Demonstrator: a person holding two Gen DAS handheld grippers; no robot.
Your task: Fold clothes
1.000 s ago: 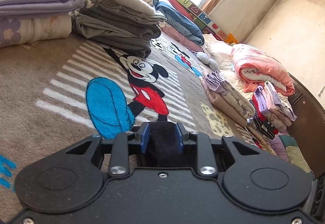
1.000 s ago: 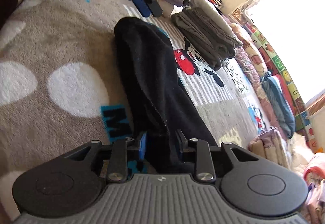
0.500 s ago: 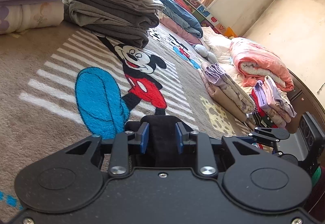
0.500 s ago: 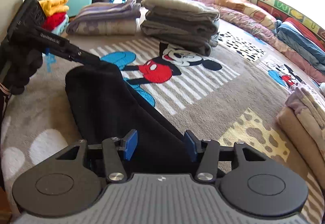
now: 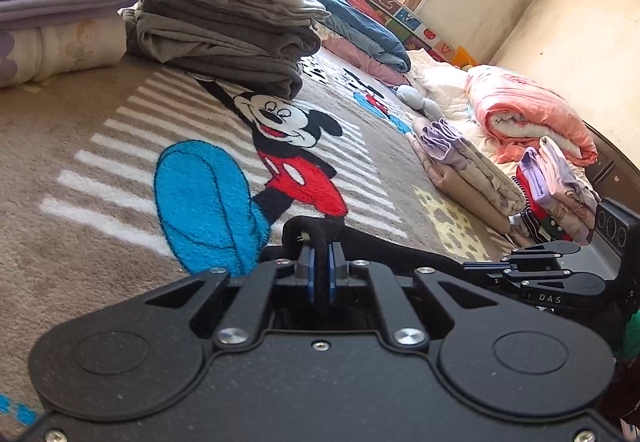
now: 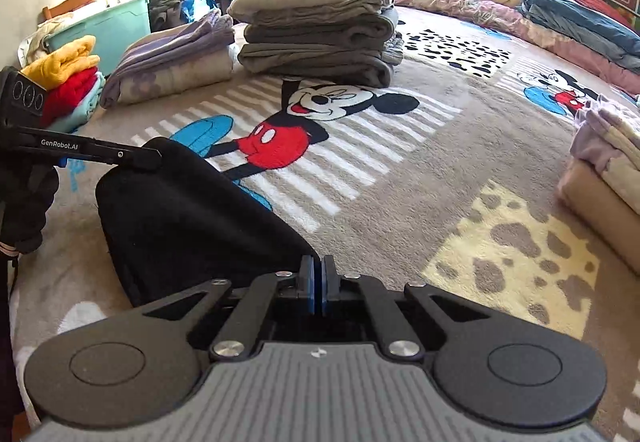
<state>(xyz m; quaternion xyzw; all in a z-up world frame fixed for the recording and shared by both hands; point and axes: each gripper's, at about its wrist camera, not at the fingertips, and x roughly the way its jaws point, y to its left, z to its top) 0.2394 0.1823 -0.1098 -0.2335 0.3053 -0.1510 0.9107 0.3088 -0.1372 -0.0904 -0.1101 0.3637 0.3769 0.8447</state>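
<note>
Left gripper pinched nearly closed on a fold of the black garment, cloth bunched up in a loop just past the blue pads. Right gripper also clamped tight, pads almost meeting on the near corner of the same garment; how much cloth sits between them I can't tell. In the right wrist view the garment spreads left and forward from the right fingers as a dark sheet over the blanket, its far corner held by the left gripper, which comes in from the left edge. In the left wrist view the right gripper shows at the right, with the garment's edge running across to it. Beyond both sets of fingers: Mickey Mouse print on the grey striped blanket. Further ahead, a stack of grey folded clothes, with a purple folded pile just left of it. Far left of the right fingers, red and yellow folded items beside a teal bin. To the right of the left fingers, a beige and lilac folded stack, a pink quilt roll behind it, and a small pile of mixed clothes near the edge.
</note>
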